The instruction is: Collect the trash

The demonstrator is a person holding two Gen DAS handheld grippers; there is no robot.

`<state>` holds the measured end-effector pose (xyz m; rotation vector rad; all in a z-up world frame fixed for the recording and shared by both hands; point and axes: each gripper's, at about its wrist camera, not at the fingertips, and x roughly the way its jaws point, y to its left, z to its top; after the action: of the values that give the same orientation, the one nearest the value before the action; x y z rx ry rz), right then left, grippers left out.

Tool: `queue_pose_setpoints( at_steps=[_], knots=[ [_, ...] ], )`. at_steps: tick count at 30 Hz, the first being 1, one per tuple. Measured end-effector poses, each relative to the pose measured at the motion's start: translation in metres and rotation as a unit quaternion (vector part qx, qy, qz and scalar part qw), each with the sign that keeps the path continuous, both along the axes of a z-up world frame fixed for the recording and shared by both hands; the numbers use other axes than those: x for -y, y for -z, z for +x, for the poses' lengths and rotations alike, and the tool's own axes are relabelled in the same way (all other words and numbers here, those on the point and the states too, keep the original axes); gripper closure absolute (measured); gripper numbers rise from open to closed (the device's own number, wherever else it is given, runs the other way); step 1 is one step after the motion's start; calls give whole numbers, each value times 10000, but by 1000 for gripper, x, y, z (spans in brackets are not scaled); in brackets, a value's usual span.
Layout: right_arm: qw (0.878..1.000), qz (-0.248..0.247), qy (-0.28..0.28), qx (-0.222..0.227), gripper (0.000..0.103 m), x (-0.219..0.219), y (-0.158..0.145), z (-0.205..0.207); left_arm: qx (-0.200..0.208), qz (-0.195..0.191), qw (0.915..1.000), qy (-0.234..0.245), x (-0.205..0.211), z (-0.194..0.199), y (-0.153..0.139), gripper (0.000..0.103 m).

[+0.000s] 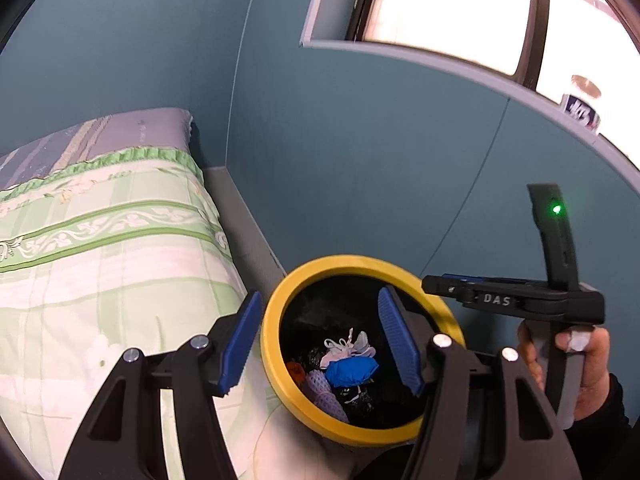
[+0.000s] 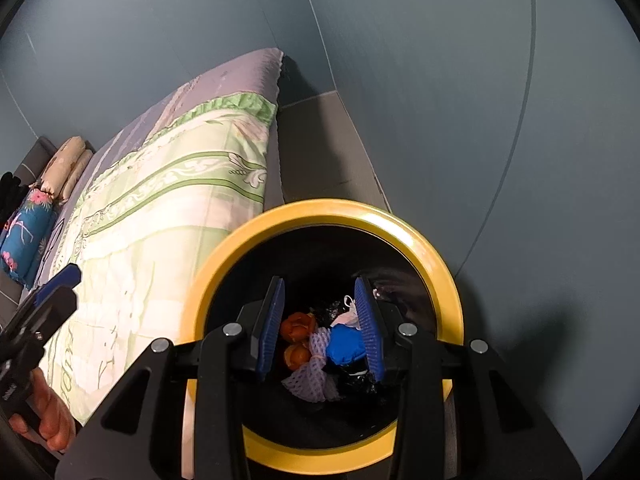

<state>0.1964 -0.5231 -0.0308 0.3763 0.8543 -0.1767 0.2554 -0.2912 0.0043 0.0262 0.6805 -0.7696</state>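
A black bin with a yellow rim (image 1: 344,264) (image 2: 320,210) stands beside the bed. Inside lie a blue crumpled piece (image 1: 352,372) (image 2: 344,346), orange peels (image 2: 298,326), a purple foam net (image 1: 320,388) (image 2: 312,372) and a white mask (image 1: 348,348). My left gripper (image 1: 320,344) hangs open over the bin's near-left side, nothing between its blue pads. My right gripper (image 2: 320,328) is open directly above the bin mouth, its pads clear of the trash below. The right gripper's body shows in the left wrist view, held by a hand (image 1: 584,372).
A bed with a green floral quilt (image 1: 100,240) (image 2: 160,200) fills the left. Pillows (image 2: 64,168) and a blue floral cushion (image 2: 24,236) lie at its far end. A narrow grey floor strip (image 2: 320,148) runs along the teal wall. A bottle (image 1: 582,108) stands on the window sill.
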Motion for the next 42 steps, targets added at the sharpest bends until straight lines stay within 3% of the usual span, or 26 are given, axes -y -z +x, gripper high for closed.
queue_pose_setpoints(
  at_steps=[11,21,23,26,30,35,40,42],
  knots=[
    [9989,-195,-379,218,68,-51,-30,-7,285,-281,9987,-325,-57,-34,-35,46],
    [9910,-301,-1159,592,68,-143,-56,-12,685,-369,9914,-1053,-138,-76,-59,45],
    [9880,-367,-1326,702,67,-168,-62,-14,753,-383,9887,-1241,-160,-88,-63,40],
    [9846,-400,-1449,896,57,-193,-71,-15,899,-382,9830,-1555,-193,-103,-66,38],
    [9789,-426,-1621,1169,53,-233,-83,-20,1062,-413,9747,-1922,-231,-125,-71,28],
    [9720,-573,-1695,1523,36,-274,-93,-37,1326,-432,9631,-2304,-265,-153,-78,19],
    [9671,-899,-1433,1899,19,-300,-101,-61,1608,-476,9510,-2598,-288,-178,-82,10],
    [9647,-985,-1299,2069,18,-307,-103,-71,1648,-548,9479,-2672,-295,-186,-83,8]
  ],
)
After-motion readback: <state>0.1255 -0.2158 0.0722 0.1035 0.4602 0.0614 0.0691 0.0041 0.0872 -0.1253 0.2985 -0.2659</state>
